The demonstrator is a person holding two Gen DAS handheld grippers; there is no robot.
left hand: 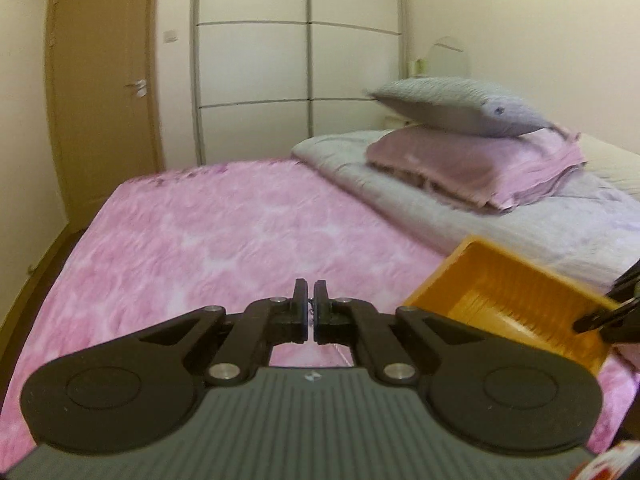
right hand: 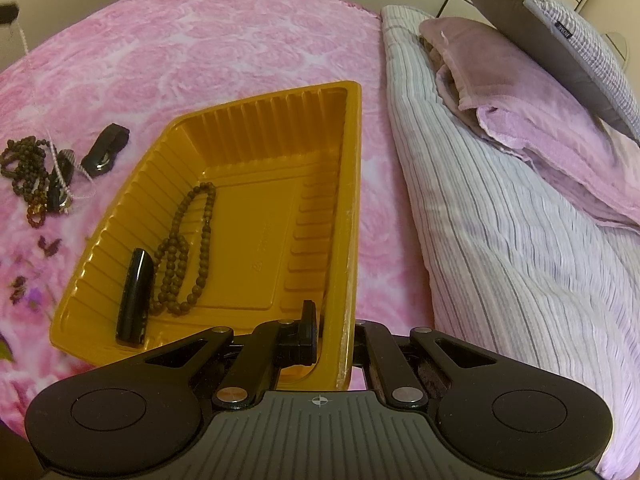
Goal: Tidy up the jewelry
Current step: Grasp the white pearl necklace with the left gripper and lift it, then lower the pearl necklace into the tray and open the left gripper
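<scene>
Right gripper (right hand: 334,330) clamps my tray (right hand: 354,168) rim; beads (right hand: 188,248) and black clip (right hand: 134,298) inside. Left gripper (left hand: 310,304) pinches a thin chain (right hand: 24,46); tangled pile (right hand: 38,176) remains left of the tray.

You have one orange tray (right hand: 344,184) on the bed, and in it you can count two pieces: one brown bead string (right hand: 188,248) and one glossy black bar-shaped piece (right hand: 134,298). Left of the tray on the pink blanket (right hand: 200,40) lies one tangled heap of jewelry (right hand: 36,172) whose strands you cannot count apart, plus one separate black piece (right hand: 105,150). On the striped quilt (right hand: 500,260) you see one folded purple towel (right hand: 520,96) and one grey pillow (right hand: 560,40).
</scene>
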